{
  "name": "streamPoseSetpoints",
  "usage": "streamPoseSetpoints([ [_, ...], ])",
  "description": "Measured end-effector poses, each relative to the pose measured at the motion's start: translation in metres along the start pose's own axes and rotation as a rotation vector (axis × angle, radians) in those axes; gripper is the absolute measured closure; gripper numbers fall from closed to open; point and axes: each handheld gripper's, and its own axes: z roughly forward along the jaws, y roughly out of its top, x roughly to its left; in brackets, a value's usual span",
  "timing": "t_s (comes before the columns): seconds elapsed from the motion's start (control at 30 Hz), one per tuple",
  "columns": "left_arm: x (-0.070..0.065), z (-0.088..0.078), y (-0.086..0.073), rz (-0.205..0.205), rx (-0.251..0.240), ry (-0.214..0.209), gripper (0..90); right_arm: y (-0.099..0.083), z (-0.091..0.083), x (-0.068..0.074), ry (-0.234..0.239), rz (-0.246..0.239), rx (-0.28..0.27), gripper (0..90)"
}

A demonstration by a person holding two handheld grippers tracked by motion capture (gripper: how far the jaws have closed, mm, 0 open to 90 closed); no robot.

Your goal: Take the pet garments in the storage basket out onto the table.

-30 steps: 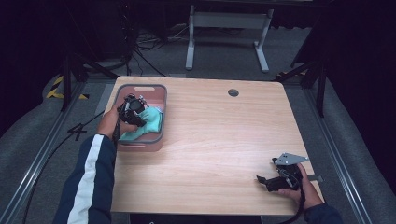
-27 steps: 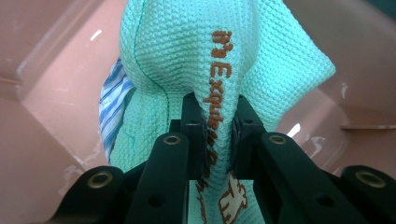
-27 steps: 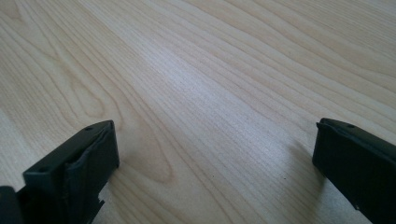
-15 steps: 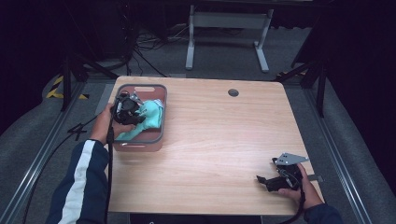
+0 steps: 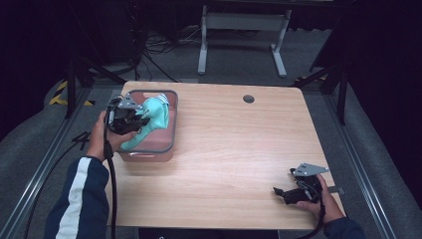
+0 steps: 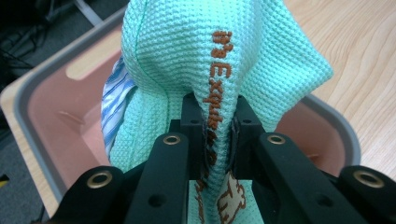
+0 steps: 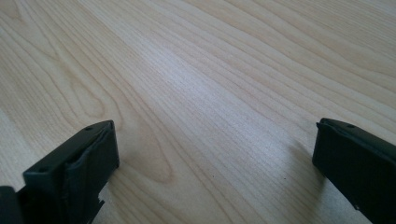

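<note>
A mint-green waffle-weave cloth [image 5: 154, 117] with orange lettering rises out of a pink bin with a grey rim [image 5: 171, 119] at the table's left. My left gripper [image 5: 134, 118] is shut on a fold of that cloth [image 6: 205, 60], jaws pinching it just above the bin [image 6: 51, 121]. A blue-and-white striped fabric [image 6: 111, 107] peeks from behind the cloth inside the bin. My right gripper [image 5: 286, 193] rests low at the table's front right, open, its fingers [image 7: 77, 161] wide apart over bare wood.
The wooden table [image 5: 239, 149] has a round cable hole [image 5: 248, 98] near its far edge. Beyond it stand a grey metal frame [image 5: 239, 30] and cables on the dark floor.
The left gripper has lifted and shifted toward the table's middle with the green cloth, which now stands higher out of the bin. The right gripper has stayed put.
</note>
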Motion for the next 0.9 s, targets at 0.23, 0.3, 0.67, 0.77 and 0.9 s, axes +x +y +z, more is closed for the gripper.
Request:
streamPoseSetpoints([
  [0.23,-0.005,-0.018,-0.003,-0.013,-0.096,0.004,79.5,0.0,0.0,0.0,0.0,0.002,0.001,0.6],
  [0.3,-0.008,-0.024,-0.003,-0.007,-0.124,0.004,79.5,0.0,0.0,0.0,0.0,0.0,0.0,0.6],
  [0.67,-0.036,-0.048,0.001,0.029,-0.258,-0.033,79.8,0.0,0.0,0.0,0.0,0.001,0.001,0.6],
  [0.77,-0.046,-0.05,0.003,0.053,-0.272,-0.037,79.8,0.0,0.0,0.0,0.0,0.0,0.0,0.6],
  [0.9,-0.058,-0.051,0.006,0.072,-0.292,-0.059,79.8,0.0,0.0,0.0,0.0,0.001,0.001,0.6],
])
